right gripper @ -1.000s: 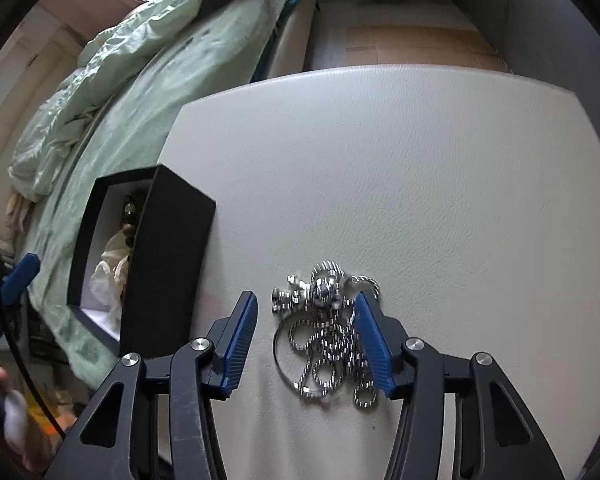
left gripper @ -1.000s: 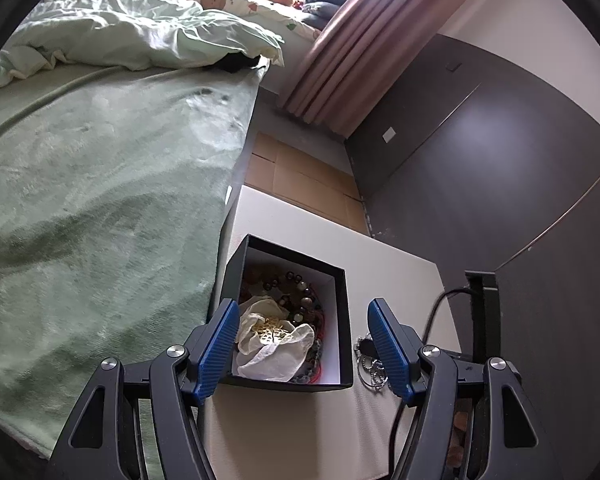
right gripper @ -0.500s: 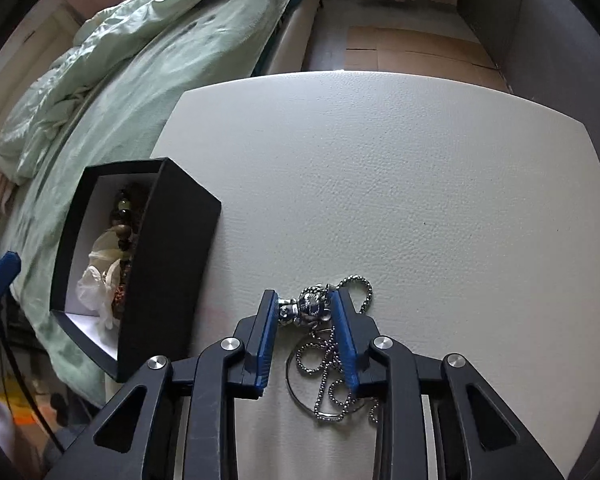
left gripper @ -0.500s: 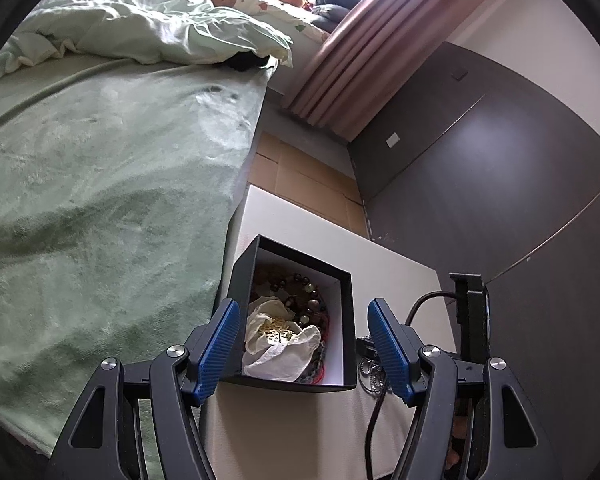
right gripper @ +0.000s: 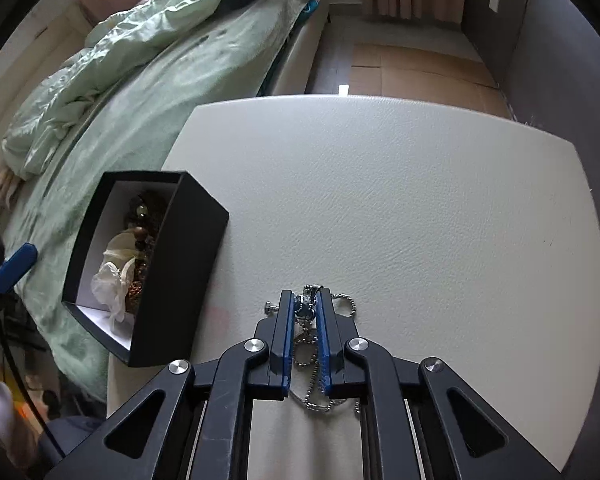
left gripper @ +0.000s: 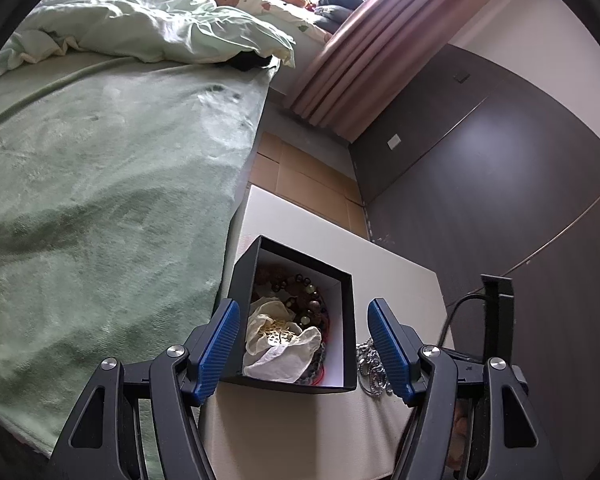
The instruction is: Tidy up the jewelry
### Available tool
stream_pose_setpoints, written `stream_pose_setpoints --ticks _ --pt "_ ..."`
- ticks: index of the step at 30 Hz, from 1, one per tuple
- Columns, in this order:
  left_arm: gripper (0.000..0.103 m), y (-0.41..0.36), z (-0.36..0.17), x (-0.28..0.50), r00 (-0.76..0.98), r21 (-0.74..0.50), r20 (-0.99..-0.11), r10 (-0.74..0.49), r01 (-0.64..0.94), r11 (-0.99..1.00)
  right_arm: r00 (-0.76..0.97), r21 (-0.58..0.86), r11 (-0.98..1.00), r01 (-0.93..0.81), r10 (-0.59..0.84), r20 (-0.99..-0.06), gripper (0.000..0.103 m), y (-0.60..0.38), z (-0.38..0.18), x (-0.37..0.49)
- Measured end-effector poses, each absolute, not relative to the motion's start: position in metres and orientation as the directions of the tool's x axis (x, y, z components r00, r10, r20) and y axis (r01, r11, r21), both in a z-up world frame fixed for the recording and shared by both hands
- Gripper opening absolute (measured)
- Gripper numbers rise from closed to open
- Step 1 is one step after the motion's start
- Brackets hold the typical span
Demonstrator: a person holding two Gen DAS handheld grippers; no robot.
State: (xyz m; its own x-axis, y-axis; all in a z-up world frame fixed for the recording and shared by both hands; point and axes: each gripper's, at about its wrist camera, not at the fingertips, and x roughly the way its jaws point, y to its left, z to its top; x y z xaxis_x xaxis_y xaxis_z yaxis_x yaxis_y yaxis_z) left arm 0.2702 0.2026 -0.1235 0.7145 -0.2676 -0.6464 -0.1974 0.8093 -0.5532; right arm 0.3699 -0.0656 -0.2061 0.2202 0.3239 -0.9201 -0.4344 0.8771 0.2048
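Silver chain necklace [right gripper: 306, 312] lies on the white table [right gripper: 420, 208], near the table's front edge and just to the right of the black box [right gripper: 184, 276]. Its small metal pendant sits at the far end of the heap, and loose loops of ball chain trail back toward the camera under the right hand-held gripper [right gripper: 303, 310]. That gripper's blue pads are drawn in narrow and pinch the pendant between them; whether the piece is lifted clear of the table or resting on it is not clear.

From the left wrist view the same chain [left gripper: 370, 364] shows as a small silver tangle just beside the box's right wall. The box [left gripper: 350, 332] stands open at the table's left edge, next to the bed [left gripper: 100, 200], and holds dark beaded bracelets [left gripper: 300, 292] toward its far end and a crumpled pale cloth pouch [left gripper: 278, 344] with a gold-coloured piece on it nearer the front.

The left hand-held gripper [left gripper: 304, 340] is spread wide and empty, its fingers standing either side of the box's near end, without clear contact.

A pale green blanket covers the bed, with a rumpled duvet [left gripper: 148, 28] farther back.
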Motion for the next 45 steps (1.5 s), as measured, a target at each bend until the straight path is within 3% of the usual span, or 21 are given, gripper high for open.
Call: stream_pose_setpoints --ticks 9,18,19,29,35,36,37,39,45 --pt "0.068 0.205 -0.124 0.269 0.721 -0.554 -0.644 -0.256 -0.209 0.806 0.285 0.2 0.86 -0.47 0.362 -0.888 0.011 -0.063 -0.169 0.362" --pt "0.068 0.209 -0.124 0.267 0.73 -0.554 -0.642 -0.237 -0.228 0.8 0.411 0.171 0.839 -0.517 0.419 -0.81 0.011 -0.063 -0.081 0.346" --pt "0.068 0.21 -0.123 0.267 0.731 -0.554 -0.641 -0.235 -0.229 0.8 0.425 0.164 0.836 -0.524 0.423 -0.8 0.002 -0.062 -0.071 0.343" --pt "0.068 0.218 -0.123 0.263 0.741 -0.561 -0.637 -0.213 -0.256 0.788 0.522 0.11 0.801 -0.588 0.48 -0.705 0.001 -0.051 0.023 0.314" --pt "0.068 0.224 -0.123 0.259 0.744 -0.562 -0.637 -0.204 -0.266 0.783 0.48 0.091 0.793 -0.603 0.451 -0.752 0.001 -0.04 0.02 0.308" --pt "0.068 0.225 -0.123 0.258 0.745 -0.561 -0.636 -0.201 -0.268 0.783 0.467 0.088 0.796 -0.599 0.436 -0.769 0.008 -0.04 0.01 0.31" --pt "0.068 0.226 -0.123 0.257 0.747 -0.559 -0.636 -0.196 -0.27 0.784 0.444 0.094 0.801 -0.592 0.421 -0.791 0.036 -0.042 -0.002 0.313" --pt "0.068 0.225 -0.122 0.256 0.748 -0.557 -0.634 -0.196 -0.266 0.787 0.42 0.102 0.813 -0.574 0.399 -0.815 0.072 -0.05 -0.028 0.316" --pt "0.068 0.219 -0.121 0.257 0.743 -0.546 -0.637 -0.206 -0.246 0.801 0.304 0.168 0.838 -0.519 0.365 -0.88 0.069 -0.078 -0.11 0.324"
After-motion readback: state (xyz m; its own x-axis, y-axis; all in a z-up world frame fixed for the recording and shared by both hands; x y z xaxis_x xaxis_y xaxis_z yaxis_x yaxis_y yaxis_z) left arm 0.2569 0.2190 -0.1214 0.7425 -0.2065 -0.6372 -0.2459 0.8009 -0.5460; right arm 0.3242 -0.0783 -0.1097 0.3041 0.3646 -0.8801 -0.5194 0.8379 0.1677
